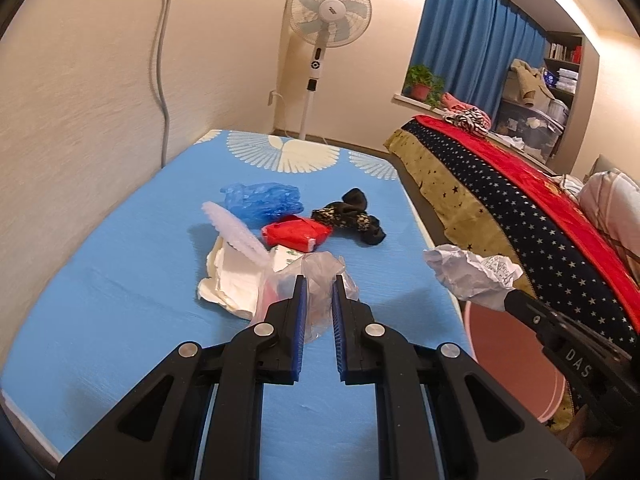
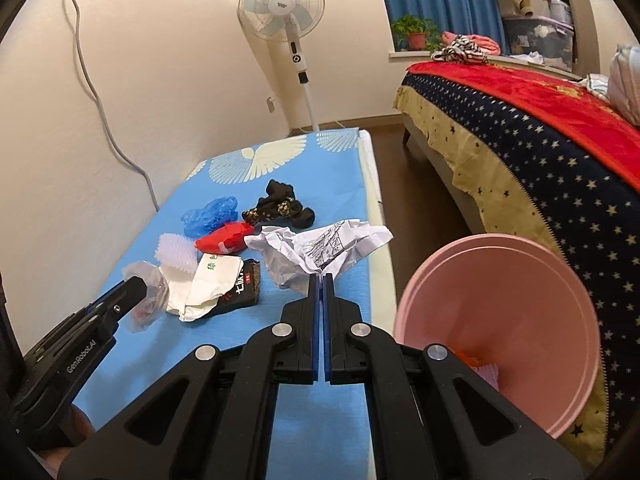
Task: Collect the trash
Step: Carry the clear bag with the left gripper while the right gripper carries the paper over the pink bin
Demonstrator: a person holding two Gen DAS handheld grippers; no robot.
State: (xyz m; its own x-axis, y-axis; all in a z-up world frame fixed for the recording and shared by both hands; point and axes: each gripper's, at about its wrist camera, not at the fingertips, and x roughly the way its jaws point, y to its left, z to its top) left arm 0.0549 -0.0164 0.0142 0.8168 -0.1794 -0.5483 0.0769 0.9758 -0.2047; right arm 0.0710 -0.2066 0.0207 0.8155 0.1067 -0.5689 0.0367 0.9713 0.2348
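Observation:
Trash lies in a heap on a blue mattress [image 1: 120, 280]: a blue plastic bag [image 1: 260, 200], a red packet [image 1: 296, 232], white wrappers [image 1: 232, 280], a dark packet [image 2: 240, 288] and a clear plastic bag [image 1: 316, 276]. My left gripper [image 1: 318, 280] is partly closed around the clear plastic bag [image 2: 146, 292]. My right gripper [image 2: 321, 278] is shut on a crumpled sheet of printed paper [image 2: 316, 248], held above the mattress's right edge. The paper also shows in the left wrist view [image 1: 472, 274]. A pink bin [image 2: 500, 320] stands on the floor to the right, with some scraps inside.
A black patterned sock [image 1: 352, 216] lies beyond the heap. A bed with a starry and red blanket [image 2: 540, 152] stands to the right across a narrow strip of floor. A standing fan [image 1: 328, 12] is at the far wall. A cable [image 2: 100, 120] hangs down the left wall.

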